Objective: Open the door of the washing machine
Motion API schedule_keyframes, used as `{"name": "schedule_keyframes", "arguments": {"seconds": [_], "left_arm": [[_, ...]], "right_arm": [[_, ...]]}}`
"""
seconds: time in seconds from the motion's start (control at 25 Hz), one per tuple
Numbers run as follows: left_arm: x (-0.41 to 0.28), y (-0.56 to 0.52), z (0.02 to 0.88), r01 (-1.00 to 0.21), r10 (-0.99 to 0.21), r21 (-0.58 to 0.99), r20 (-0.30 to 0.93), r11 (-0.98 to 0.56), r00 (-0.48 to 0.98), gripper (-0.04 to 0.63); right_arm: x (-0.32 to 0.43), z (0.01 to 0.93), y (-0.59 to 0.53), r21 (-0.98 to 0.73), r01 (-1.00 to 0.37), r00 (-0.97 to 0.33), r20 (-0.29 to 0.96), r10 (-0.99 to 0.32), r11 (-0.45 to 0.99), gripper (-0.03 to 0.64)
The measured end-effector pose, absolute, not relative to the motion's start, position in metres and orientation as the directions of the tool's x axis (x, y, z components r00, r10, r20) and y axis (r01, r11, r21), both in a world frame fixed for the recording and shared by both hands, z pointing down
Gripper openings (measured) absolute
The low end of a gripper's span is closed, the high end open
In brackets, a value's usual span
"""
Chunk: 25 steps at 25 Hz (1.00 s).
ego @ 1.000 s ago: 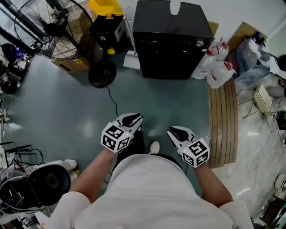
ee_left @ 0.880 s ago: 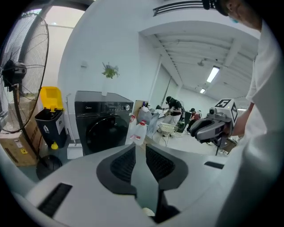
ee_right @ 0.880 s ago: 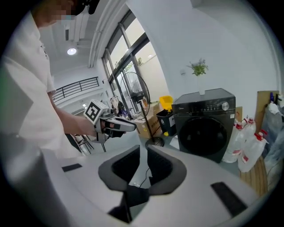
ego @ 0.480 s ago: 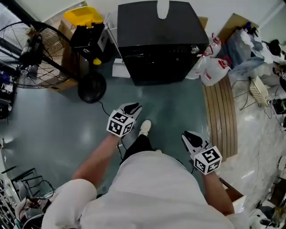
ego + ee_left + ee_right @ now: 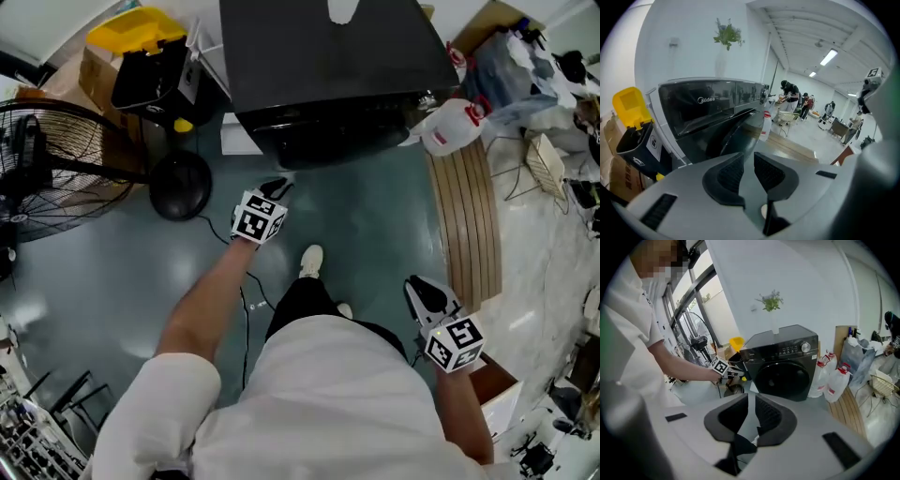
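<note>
Two grippers hung before a black washing machine [image 5: 328,66] standing against the wall. Its front ran crosswise to the person, with its round door [image 5: 783,376] shut and facing them. The left gripper [image 5: 275,187] was stretched forward, low and just short of that front, so the door lay straight ahead and slightly to its right. Its jaws were drawn nearly together on nothing. The right gripper [image 5: 424,289] hung back beside the hip, well apart from the machine, pinched likewise and empty. By my judgement the left would reach first. Which edge carried the handle could not be told. Bare grey-green floor [image 5: 112,262] left room ahead, with a fan [image 5: 56,159] to the left and jugs [image 5: 450,127] to the right.
</note>
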State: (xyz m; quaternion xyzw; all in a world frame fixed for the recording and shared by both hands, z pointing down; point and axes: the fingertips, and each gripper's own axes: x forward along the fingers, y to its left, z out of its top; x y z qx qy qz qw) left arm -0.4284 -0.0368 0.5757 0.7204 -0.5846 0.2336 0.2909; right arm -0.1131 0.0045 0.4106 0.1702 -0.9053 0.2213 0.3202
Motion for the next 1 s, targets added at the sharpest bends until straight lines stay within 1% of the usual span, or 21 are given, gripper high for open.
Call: {"name": "schedule_keyframes", "arguments": {"seconds": [0.4,0.64,1.0], "left_arm": [[-0.475,-0.107,0.659,-0.966,-0.596,0.090,0.771,-0.243,0.222,0.087],[-0.481,-0.129,0.691,-0.950,-0.562,0.057,0.795,-0.307,0.229,0.098],[-0.481,-0.142,0.713,-0.936,-0.516,0.031,0.828,-0.350,0.220,0.100]], "right_arm": [[-0.120,0.430,-0.002,-0.293,-0.549,-0.641,0.748,-0.170,0.783,0.058],[-0.124,0.435,0.000,-0.280,-0.575,-0.604,0.779,-0.167,0.769,0.058],[-0.119,0.444,0.006,-0.298,-0.600,-0.587,0.794,-0.155,0.742,0.057]]}}
